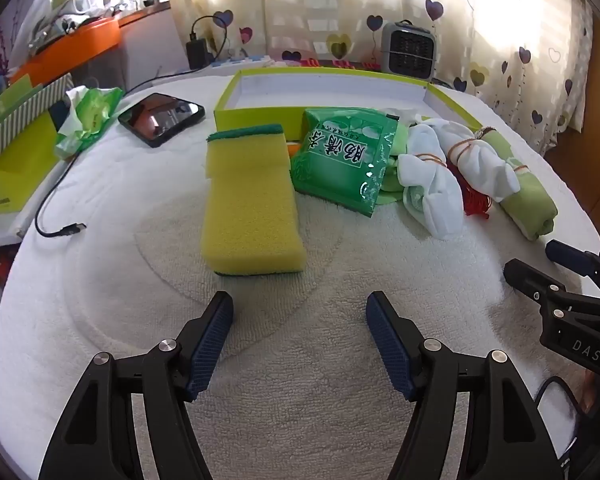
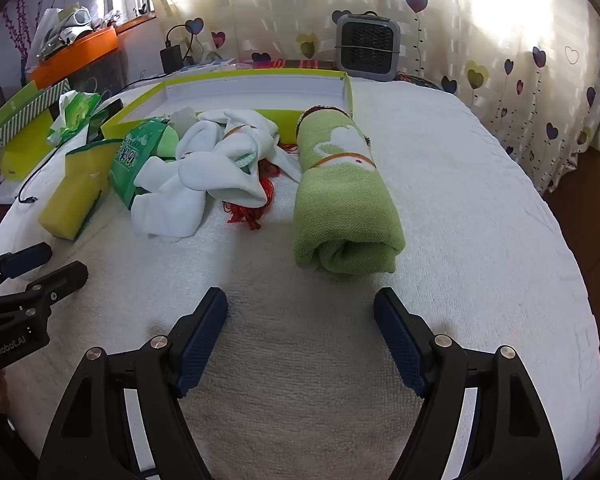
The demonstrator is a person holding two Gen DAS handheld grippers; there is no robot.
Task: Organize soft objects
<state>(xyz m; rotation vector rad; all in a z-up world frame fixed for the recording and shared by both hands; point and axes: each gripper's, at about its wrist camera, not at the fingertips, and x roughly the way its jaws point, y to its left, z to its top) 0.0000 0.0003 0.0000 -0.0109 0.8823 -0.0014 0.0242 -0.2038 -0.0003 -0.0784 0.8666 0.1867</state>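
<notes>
On the white towel-covered surface (image 1: 100,280), far left, a torn green tissue pack (image 1: 88,120) lies beside a dark tablet (image 1: 160,118), with a loose black cable (image 1: 56,216) trailing in front of them. Next comes the yellow sponge (image 1: 252,208) with its green scouring edge, straight ahead of the left gripper (image 1: 300,340), whose jaws stand wide apart with nothing between them. Leaning against the sponge's right side is a green sachet (image 1: 340,156), and behind both sits the open lime-green box (image 1: 260,114). Further right, bundled white socks (image 2: 220,164) lie over a bit of red tassel (image 2: 252,216), touching the rolled green towel (image 2: 344,200) bound with a rubber band. The right gripper (image 2: 300,340) hovers just before that roll, jaws fully spread and empty.
</notes>
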